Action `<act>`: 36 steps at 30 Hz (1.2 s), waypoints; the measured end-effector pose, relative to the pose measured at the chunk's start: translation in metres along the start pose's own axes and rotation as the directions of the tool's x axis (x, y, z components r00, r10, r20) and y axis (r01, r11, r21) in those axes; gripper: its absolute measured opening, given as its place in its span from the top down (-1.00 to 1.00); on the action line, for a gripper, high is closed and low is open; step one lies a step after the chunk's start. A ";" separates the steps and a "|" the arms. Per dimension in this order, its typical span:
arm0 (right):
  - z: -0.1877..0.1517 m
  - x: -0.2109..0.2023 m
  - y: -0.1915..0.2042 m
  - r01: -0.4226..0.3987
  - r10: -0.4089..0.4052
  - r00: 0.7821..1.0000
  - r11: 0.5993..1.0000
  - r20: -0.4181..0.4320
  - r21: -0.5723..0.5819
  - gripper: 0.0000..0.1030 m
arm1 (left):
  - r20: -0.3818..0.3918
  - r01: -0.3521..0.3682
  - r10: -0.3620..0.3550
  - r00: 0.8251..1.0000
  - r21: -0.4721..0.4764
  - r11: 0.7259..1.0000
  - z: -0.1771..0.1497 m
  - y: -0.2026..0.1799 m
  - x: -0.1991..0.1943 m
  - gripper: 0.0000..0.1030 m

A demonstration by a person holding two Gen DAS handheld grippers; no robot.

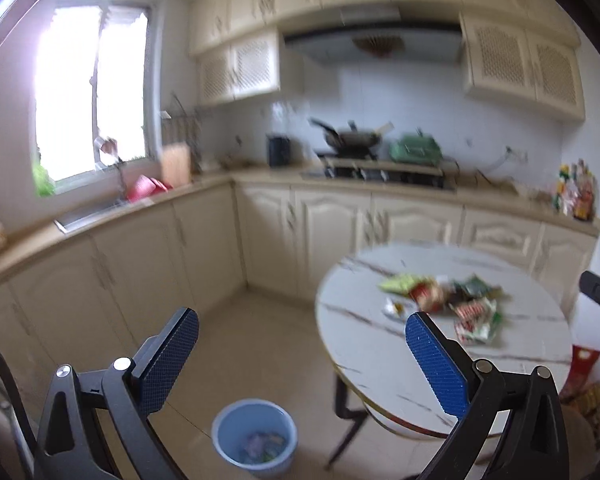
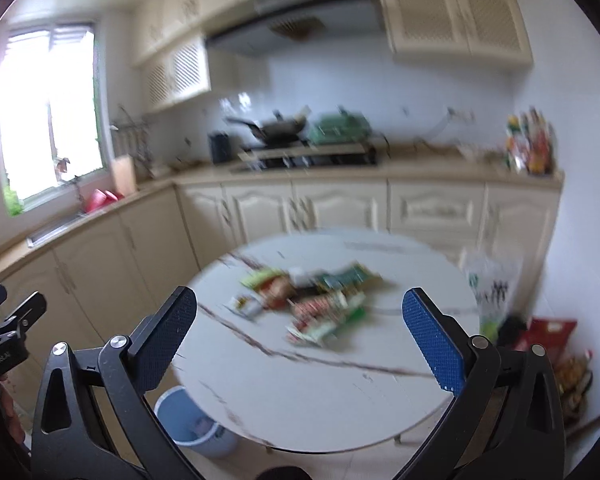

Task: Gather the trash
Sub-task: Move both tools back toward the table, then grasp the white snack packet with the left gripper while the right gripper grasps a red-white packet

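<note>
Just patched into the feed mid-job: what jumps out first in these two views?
The heap of colourful snack wrappers in the middle of the round marble table grabs the eye first. Next is the blue bin on the floor left of the table, already holding some trash. Both grippers, left gripper and right gripper, are open and empty.

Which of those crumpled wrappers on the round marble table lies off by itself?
The small white wrapper at the pile's window-side edge; the green and red wrappers overlap in one heap on the round marble table.
</note>
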State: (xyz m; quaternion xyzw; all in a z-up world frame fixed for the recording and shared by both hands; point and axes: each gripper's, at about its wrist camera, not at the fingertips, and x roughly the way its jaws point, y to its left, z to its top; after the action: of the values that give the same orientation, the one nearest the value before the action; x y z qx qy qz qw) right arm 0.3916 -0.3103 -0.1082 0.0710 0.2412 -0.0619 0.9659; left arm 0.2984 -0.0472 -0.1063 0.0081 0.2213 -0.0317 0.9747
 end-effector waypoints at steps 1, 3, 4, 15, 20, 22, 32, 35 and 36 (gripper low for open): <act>-0.005 0.013 -0.009 0.014 -0.014 0.999 1.000 -0.031 0.009 -1.00 | -0.032 0.022 -0.022 0.999 0.000 1.000 0.003 -0.006 0.017 -0.99; -0.013 0.039 -0.025 0.049 -0.046 0.995 0.998 -0.090 0.027 -1.00 | -0.078 0.056 -0.055 0.995 0.006 0.998 0.008 -0.020 0.043 -0.99; -0.017 0.050 -0.033 0.057 -0.053 0.992 0.998 -0.114 0.037 -1.00 | -0.103 0.071 -0.069 0.992 0.011 0.997 0.010 -0.027 0.057 -0.99; -0.041 0.157 -0.084 0.121 -0.095 0.949 0.990 -0.301 0.069 -1.00 | -0.350 0.219 -0.196 0.916 0.027 0.975 0.059 -0.095 0.233 -0.99; -0.039 0.187 -0.093 0.130 -0.100 0.940 0.989 -0.327 0.069 -1.00 | -0.408 0.218 -0.167 0.898 0.080 0.973 0.065 -0.116 0.297 -0.99; -0.037 0.198 -0.098 0.132 -0.101 0.937 0.989 -0.335 0.071 -1.00 | -0.428 0.205 -0.146 0.892 0.096 0.974 0.067 -0.116 0.318 -0.98; -0.037 0.231 -0.095 0.116 -0.079 0.923 0.990 -0.377 0.076 -1.00 | -0.460 0.239 -0.170 0.871 0.096 0.966 0.061 -0.115 0.365 -0.80; -0.041 0.237 -0.086 0.093 -0.056 0.917 0.993 -0.395 0.074 -1.00 | -0.445 0.271 -0.197 0.873 0.107 0.957 0.062 -0.116 0.361 -0.36; -0.042 0.238 -0.083 0.088 -0.053 0.916 0.994 -0.397 0.071 -1.00 | -0.439 0.283 -0.209 0.874 0.111 0.953 0.062 -0.117 0.359 -0.09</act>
State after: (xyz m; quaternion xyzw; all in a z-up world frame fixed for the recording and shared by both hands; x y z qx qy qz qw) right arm 0.5686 -0.4049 -0.2667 0.1156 0.4303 -0.0916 0.8905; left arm 0.6405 -0.1863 -0.2052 0.0702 0.4222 -0.1723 0.8872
